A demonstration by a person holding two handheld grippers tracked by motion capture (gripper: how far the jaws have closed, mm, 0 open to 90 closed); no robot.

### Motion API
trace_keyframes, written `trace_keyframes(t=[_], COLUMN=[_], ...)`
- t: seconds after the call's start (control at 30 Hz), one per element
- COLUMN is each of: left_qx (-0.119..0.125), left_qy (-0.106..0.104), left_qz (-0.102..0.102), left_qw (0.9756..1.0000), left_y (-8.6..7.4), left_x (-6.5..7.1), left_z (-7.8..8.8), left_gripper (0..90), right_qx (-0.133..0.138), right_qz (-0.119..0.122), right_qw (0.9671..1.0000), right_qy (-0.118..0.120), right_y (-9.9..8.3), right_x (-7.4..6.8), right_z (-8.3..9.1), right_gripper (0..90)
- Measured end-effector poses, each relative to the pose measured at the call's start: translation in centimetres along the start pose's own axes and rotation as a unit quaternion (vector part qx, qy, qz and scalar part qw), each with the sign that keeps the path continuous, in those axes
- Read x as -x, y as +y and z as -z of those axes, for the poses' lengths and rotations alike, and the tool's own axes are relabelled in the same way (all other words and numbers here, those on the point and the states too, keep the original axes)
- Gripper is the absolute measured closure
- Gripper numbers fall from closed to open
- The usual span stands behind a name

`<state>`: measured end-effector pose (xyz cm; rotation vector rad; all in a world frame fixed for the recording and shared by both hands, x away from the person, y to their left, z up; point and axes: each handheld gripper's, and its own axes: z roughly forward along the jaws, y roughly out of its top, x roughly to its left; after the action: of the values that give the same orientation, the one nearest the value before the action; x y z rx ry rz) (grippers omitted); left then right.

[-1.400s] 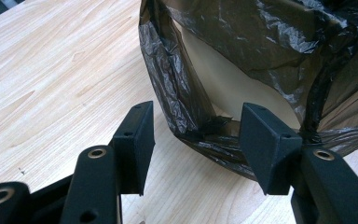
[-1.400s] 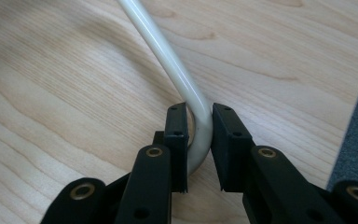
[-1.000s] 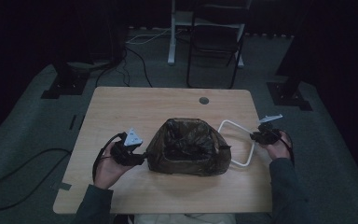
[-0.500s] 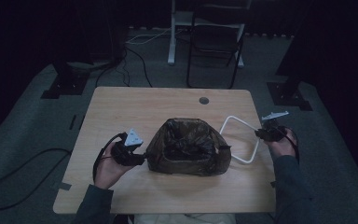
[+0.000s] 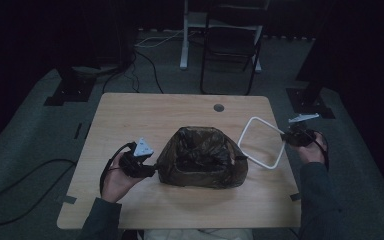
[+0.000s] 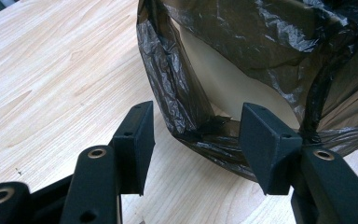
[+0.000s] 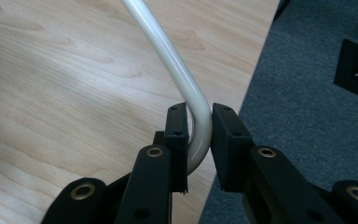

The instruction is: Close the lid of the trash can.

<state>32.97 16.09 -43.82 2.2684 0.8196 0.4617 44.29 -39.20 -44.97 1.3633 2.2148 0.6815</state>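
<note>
A bin lined with a dark plastic bag (image 5: 200, 155) stands in the middle of the wooden table (image 5: 145, 115). My left gripper (image 5: 152, 169) rests at its left side. In the left gripper view the jaws (image 6: 196, 122) stand wide apart around a lower corner of the bag (image 6: 261, 42), and the left pad is clear of it. My right gripper (image 5: 284, 137) is off the table's right edge, shut on a corner of a white square tube frame (image 5: 268, 126). The frame hangs tilted above the table beside the bin. In the right gripper view the pads (image 7: 199, 116) clamp the tube's bend (image 7: 172, 60).
A round cable hole (image 5: 218, 107) sits near the table's far edge. Behind the table stand a dark chair (image 5: 230, 45) and a white post. Cables lie on the grey floor at the left, and black stand feet flank the table.
The right gripper has risen and moved a little outward with the white frame, lifting and tilting it off the table. The left gripper and the bin have kept still.
</note>
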Motion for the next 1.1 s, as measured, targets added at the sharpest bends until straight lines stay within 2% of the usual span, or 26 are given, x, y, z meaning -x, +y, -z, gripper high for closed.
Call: trace_keyframes(t=[0.57, 1.1], left_qx=[-0.001, -0.002], left_qy=[-0.001, 0.000], left_qz=[0.000, 0.000], left_qw=[1.0000, 1.0000], left_y=[0.0, 0.0], left_x=[0.0, 0.0], left_z=[-0.1, -0.1], left_gripper=[46.0, 45.9], right_qx=[0.008, 0.025], right_qz=[0.001, 0.023], right_qw=[0.9994, 0.9992], right_qy=[-0.035, -0.021], right_y=[2.0, 4.5], right_x=[1.2, 0.2], right_z=[3.0, 5.0], right_gripper=[77.5, 77.5])
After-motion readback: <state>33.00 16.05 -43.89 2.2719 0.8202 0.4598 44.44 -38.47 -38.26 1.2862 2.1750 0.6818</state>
